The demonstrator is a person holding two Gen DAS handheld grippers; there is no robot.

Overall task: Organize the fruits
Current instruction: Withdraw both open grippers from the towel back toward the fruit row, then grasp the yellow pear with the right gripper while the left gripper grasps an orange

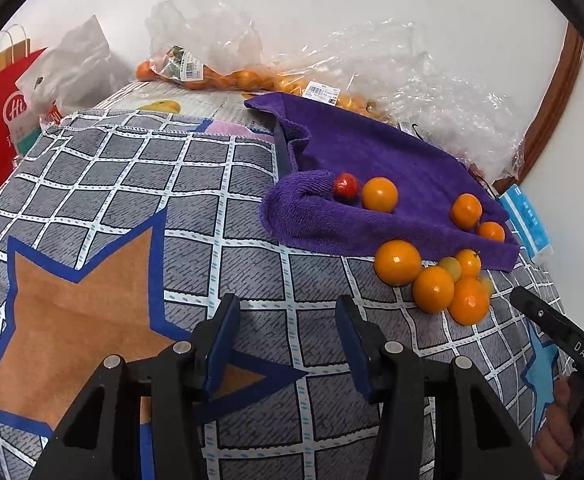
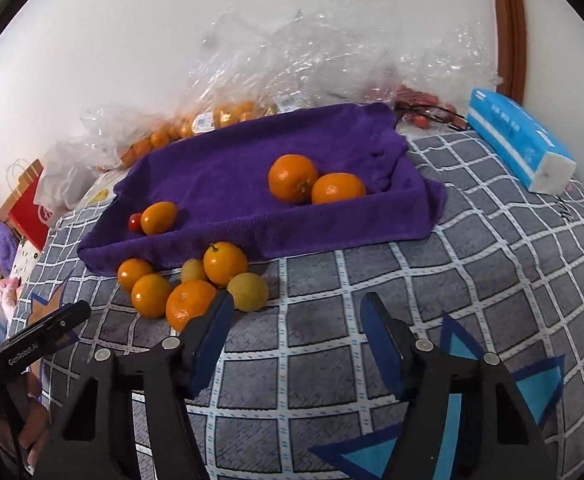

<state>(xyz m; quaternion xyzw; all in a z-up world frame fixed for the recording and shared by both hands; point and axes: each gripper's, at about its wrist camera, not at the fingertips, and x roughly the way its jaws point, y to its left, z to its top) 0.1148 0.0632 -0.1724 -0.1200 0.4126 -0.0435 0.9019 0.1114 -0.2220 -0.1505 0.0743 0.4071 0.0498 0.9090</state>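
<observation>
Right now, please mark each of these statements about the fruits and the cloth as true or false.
1. A small red fruit lies on the purple towel. True.
2. All orange fruits are on the towel. False: a cluster lies on the checked bedcover, in front of the towel.
3. The right tool holds an orange. False: nothing is between its fingers.
4. A blue tissue pack lies right of the towel. True.
5. The left tool is empty. True.
</observation>
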